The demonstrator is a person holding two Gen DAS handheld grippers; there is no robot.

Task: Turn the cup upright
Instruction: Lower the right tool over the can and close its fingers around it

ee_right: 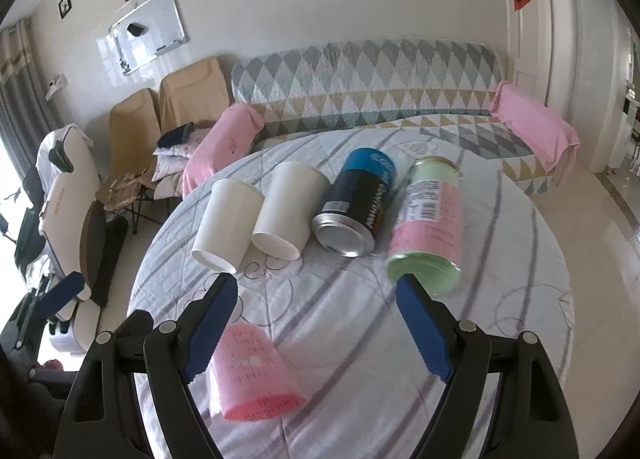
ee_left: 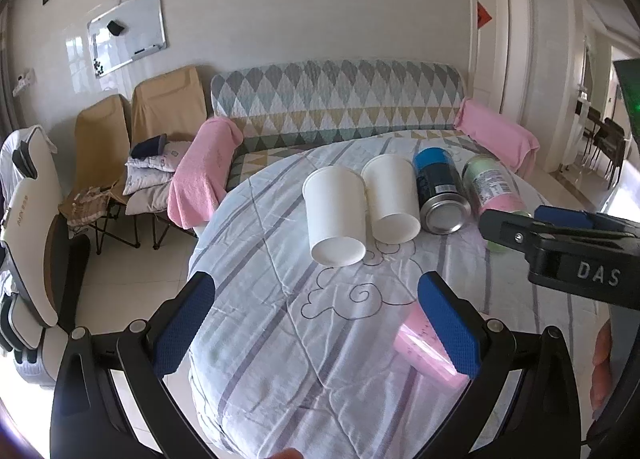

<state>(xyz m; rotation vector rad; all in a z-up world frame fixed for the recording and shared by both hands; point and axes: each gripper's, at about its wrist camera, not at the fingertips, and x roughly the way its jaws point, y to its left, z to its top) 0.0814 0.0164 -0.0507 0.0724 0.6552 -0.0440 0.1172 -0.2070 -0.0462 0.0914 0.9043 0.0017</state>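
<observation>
Pink cup (ee_right: 256, 375) beneath spread, hovering right claw (ee_right: 316, 299).

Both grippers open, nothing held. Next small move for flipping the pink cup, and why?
Probably ease the right gripper down and back to straddle the pink cup. It lies on its side on the quilt, nearest that gripper, whose jaws stand open and empty above it; the left gripper is open too.
</observation>
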